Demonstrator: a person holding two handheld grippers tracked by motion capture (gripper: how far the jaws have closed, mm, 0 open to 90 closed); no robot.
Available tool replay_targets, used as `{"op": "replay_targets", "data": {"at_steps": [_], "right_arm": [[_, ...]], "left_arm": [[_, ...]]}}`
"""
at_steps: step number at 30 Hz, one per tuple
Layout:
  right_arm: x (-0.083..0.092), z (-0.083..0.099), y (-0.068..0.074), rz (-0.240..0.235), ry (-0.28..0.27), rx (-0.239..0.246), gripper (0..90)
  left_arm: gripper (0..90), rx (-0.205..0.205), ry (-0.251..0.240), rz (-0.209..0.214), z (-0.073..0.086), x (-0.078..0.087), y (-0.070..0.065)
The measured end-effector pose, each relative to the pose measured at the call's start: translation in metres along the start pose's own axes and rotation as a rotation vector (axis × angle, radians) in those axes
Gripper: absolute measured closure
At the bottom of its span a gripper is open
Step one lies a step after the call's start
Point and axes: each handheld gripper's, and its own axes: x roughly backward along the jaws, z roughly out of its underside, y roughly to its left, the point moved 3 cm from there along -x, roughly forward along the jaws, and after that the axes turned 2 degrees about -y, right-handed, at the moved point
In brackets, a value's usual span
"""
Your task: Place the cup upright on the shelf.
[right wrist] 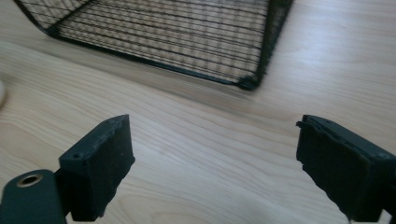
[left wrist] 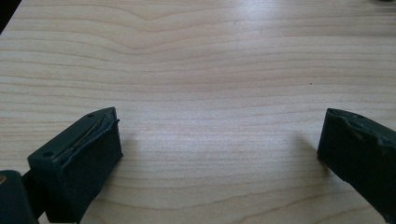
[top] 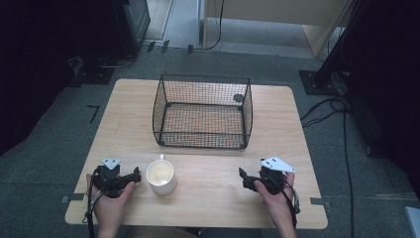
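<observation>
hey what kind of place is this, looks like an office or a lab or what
Probably a lab or office set up for recording: a small wooden table on grey carpet, cables across the floor, and dark equipment stands around it.

Upright white mug (top: 161,176) stands on the table before black wire basket (top: 202,112).

No readable text, label or number anywhere.

Dim and dark around the edges up high, brighter on the wooden table (top: 208,186). Soft white glare across the wood. Fuzzy up close on the wire basket (right wrist: 187,37). Faint, soft shadows.
</observation>
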Motion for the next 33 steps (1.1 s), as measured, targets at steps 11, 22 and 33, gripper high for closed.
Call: {"op": "replay_targets", "data": {"at_steps": [11, 22, 33], "right_arm": [[-0.016, -0.02, 0.055, -0.125, -0.009, 0.051, 12.9], [-0.03, -0.038, 0.099, -0.233, -0.024, 0.071, 13.5], [-0.05, -0.051, 0.136, -0.296, -0.015, 0.108, 14.7]], "left_arm": [[0.0, -0.01, 0.0, 0.009, 0.0, 0.0, -0.002], [0.0, -0.026, 0.0, 0.027, 0.0, 0.0, -0.007], [0.0, -0.021, 0.002, 0.019, 0.0, 0.0, -0.006]]}}
